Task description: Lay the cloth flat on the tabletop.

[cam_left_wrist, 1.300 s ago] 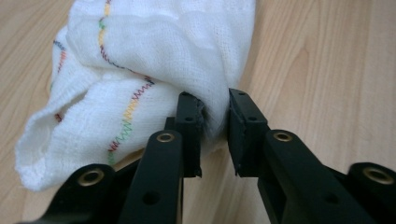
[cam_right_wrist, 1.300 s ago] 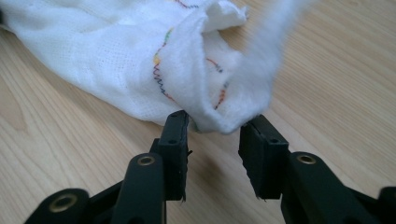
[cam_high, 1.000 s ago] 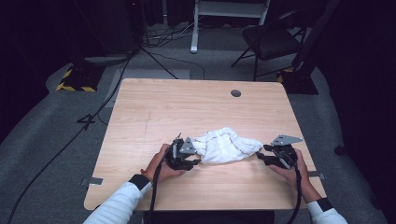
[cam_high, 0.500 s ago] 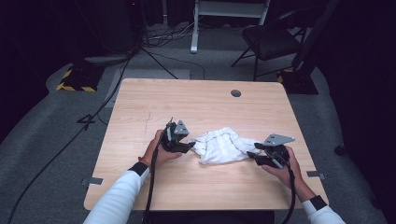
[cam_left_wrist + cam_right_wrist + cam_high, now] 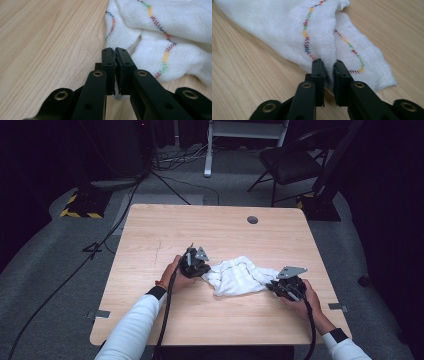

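The left tongs point(image 5: 115, 53) have just closed, their jaws pressed together on a thin edge of the crumpled white woven cloth with a wavy rainbow-stitched hem point(image 5: 175, 30). The right tongs point(image 5: 329, 66) have likewise just closed and pinch a fold at the cloth's opposite end. In the high view the cloth lies bunched on the light wooden table point(image 5: 165, 225), near its front middle, between the two hands, each tongs touching one side of it.
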A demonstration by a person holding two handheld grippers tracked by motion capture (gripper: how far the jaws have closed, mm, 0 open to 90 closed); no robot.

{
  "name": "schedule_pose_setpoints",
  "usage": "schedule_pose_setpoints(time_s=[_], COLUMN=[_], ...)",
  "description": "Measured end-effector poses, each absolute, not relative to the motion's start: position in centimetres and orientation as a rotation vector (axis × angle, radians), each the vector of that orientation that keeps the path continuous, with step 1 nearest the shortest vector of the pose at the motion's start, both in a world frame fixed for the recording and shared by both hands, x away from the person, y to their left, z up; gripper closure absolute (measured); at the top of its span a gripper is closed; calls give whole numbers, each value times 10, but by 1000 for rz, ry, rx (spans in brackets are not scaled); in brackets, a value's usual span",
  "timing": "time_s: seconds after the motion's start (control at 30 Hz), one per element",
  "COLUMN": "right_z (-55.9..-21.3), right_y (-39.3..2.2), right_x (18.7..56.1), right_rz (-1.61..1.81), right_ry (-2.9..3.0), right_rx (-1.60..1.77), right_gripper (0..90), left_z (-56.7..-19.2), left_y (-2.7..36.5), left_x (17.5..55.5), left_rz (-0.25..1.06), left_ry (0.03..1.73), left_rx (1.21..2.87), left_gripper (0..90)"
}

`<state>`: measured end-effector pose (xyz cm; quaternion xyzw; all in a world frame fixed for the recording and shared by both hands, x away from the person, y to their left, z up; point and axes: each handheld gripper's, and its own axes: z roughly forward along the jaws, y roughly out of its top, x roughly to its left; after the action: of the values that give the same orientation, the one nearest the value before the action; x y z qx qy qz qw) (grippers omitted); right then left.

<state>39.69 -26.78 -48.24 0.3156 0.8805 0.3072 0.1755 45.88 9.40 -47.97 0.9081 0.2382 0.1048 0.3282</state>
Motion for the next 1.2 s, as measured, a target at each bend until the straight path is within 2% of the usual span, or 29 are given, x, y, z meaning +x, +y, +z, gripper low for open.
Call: schedule_pose_setpoints(time_s=[0.23,0.4,0.57,0.63,0.73,0.83,0.93,1.03,1.2], right_z=[-481,-484,-474,-467,-456,-448,-443,-443,-457], right_y=[-276,-277,-275,-273,-262,-238,-207,-177,-144], right_x=[406,422,431,428,419,410,401,392,388], right_rz=[794,732,775,839,960,1026,1084,1089,1016], right_ry=[2419,2328,2241,2235,2251,2306,2377,2456,2547], right_rx=[950,990,1052,1042,989,891,789,687,603], right_gripper=[819,708,553,536,528,523,521,517,510], left_z=[-471,-472,-474,-474,-471,-471,-475,-481,-487], left_y=[104,99,96,95,94,89,80,70,61], left_x=[441,416,386,380,384,396,408,420,430], left_rz=[249,216,187,203,220,222,221,240,199], left_ry=[586,530,482,483,540,623,634,611,582], left_rx=[2362,2389,2416,2416,2365,2304,2320,2351,2383], left_gripper=[876,876,863,822,696,479,418,424,514])
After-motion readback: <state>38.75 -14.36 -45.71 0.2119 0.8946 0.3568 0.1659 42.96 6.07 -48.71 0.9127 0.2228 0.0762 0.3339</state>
